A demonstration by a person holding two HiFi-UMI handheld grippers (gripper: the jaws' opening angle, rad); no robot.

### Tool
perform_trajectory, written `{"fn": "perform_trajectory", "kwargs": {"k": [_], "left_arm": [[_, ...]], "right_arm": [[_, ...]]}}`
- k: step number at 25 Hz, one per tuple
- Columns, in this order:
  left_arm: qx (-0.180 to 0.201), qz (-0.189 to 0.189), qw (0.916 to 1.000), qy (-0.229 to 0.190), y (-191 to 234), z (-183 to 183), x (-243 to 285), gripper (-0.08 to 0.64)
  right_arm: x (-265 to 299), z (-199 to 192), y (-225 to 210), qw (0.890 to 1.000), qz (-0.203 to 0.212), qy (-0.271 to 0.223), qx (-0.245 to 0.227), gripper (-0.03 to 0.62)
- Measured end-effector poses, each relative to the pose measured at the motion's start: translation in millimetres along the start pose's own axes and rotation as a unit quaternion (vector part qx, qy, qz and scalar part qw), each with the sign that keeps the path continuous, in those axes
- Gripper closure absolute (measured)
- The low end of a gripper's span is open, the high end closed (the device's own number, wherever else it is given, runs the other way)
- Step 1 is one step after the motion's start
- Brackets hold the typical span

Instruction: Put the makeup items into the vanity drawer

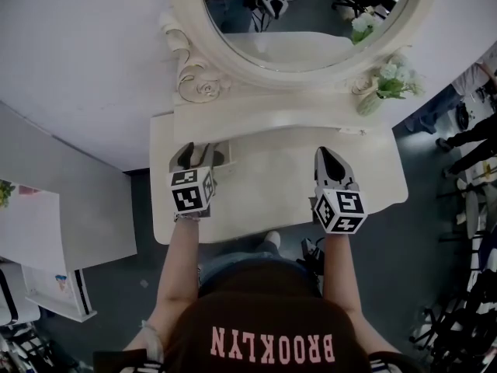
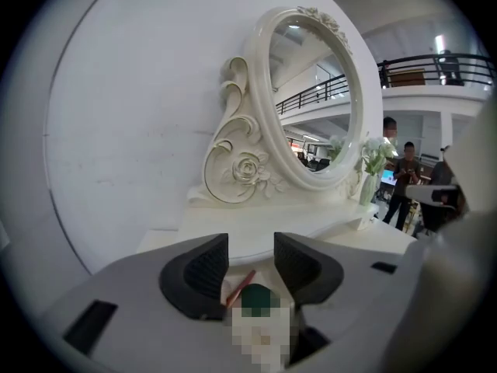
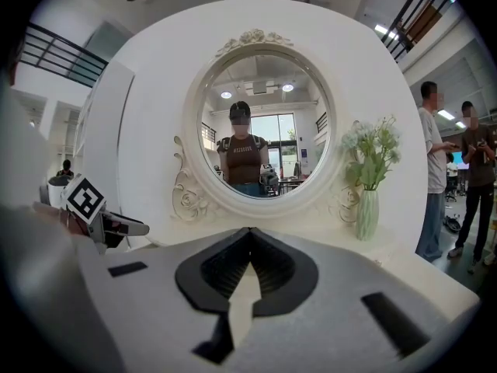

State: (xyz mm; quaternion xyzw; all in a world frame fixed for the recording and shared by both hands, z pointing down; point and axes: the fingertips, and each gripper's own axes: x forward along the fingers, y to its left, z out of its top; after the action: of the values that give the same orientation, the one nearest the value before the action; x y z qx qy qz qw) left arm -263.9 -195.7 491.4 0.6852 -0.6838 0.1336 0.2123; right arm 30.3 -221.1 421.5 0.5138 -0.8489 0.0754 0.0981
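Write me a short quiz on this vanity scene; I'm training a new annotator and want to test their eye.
1. True or false: the right tool has its jaws closed with nothing between them.
2. In the right gripper view, where does the vase of flowers stand relative to the mirror? A: to its left. B: to its right. C: lying flat in front of it.
3. Fill in: past the open left tool lies a capped item whose cap is dark ___.

Key: 1 true; 2 B; 3 green.
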Motion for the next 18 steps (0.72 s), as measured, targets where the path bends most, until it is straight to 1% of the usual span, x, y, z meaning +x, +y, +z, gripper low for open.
{"fn": "perform_trajectory", "kwargs": {"k": [8,10,11,12,13,15,18], "left_arm": [[-0.021,0.057,0.9978,-0.026,25,3,-28,0.388],[-0.024,0.07,0.9961,-0.047,27,6,-38,0.401],[-0.025,0.083,0.9941,-0.064,29,9,-45,0.432],[-0.025,0.101,0.9913,-0.08,32,12,-53,0.507],[-0.023,0.119,0.9884,-0.092,35,13,-60,0.548],[-0.022,0.144,0.9838,-0.105,38,13,-72,0.552],[-0.029,0.162,0.9784,-0.124,36,10,-89,0.554]], "right_arm": [[15,2,12,0.999,0.053,0.001,-0.012,0.595],[19,2,14,0.998,0.067,0.002,-0.013,0.595],[20,2,15,0.997,0.074,0.002,-0.014,0.595],[21,2,15,0.997,0.081,0.003,-0.015,0.595],[23,2,16,0.996,0.088,0.003,-0.015,0.595],[24,0,16,0.995,0.102,0.004,-0.016,0.595],[25,-2,16,0.992,0.122,0.002,-0.017,0.595]]}}
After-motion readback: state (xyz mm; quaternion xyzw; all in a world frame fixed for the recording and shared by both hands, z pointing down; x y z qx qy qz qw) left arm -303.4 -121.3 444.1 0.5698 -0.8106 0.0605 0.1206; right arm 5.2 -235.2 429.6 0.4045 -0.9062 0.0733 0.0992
